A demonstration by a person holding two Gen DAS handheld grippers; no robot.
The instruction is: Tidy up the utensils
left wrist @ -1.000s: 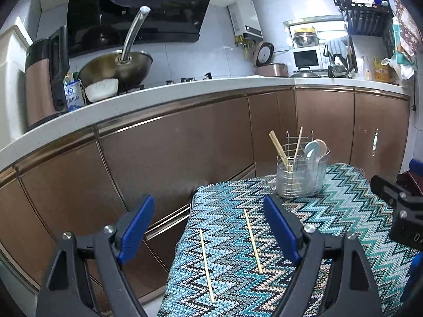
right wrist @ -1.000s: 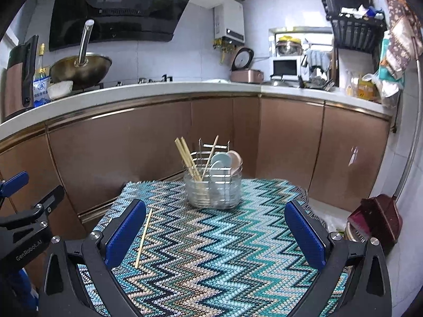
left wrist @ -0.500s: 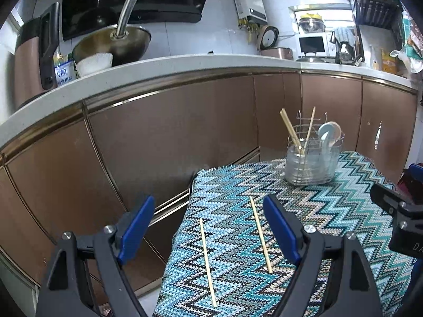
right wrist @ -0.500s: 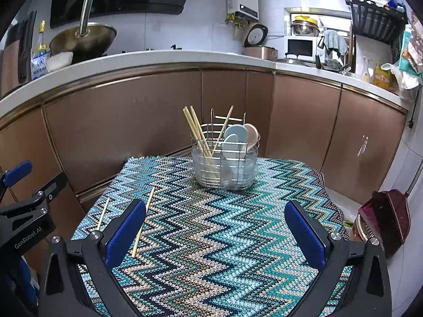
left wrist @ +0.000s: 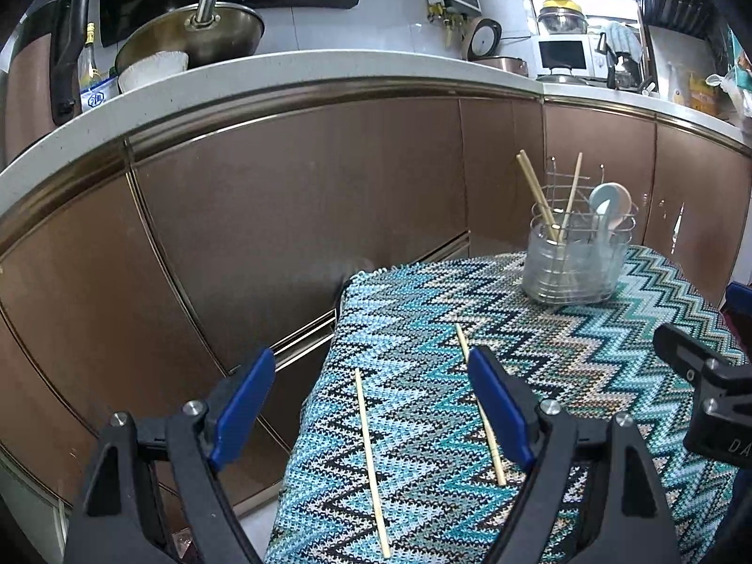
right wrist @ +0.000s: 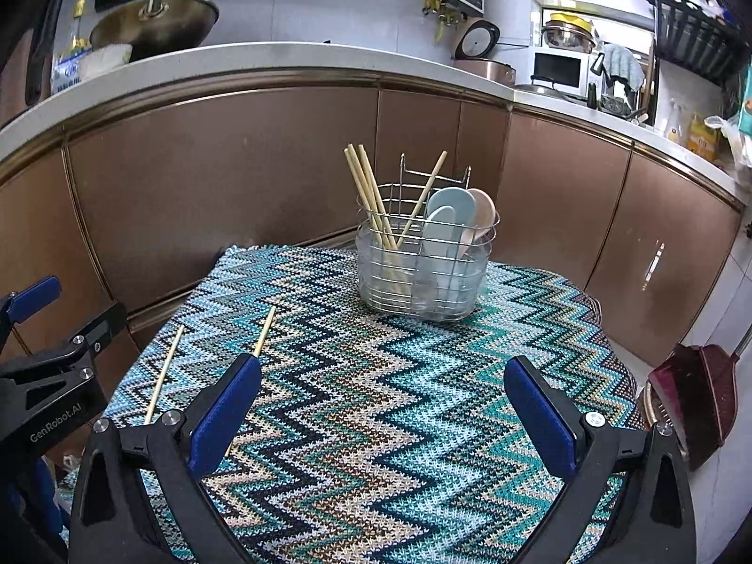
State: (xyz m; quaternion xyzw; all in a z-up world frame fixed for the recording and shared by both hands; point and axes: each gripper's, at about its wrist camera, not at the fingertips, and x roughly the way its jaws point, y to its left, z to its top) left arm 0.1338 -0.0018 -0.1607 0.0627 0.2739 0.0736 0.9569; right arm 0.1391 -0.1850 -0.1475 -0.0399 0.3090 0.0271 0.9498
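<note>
Two loose chopsticks lie on the zigzag tablecloth (right wrist: 376,399) near its left edge, roughly parallel and apart: left one (left wrist: 371,456), right one (left wrist: 479,404). In the right wrist view they are at (right wrist: 162,376) and (right wrist: 263,329). The wire utensil caddy (right wrist: 425,258) stands upright further back on the table, already holding several chopsticks (right wrist: 371,202) and two or three spoons (right wrist: 446,221), so I'd call the job mostly done, with those two sticks left. My left gripper (left wrist: 371,416) has its jaws spread, nothing between the pads, and frames the left stick; its right finger overlaps the other. My right gripper (right wrist: 383,416) is also spread wide and empty, above bare cloth. Nothing is gripped yet.
</note>
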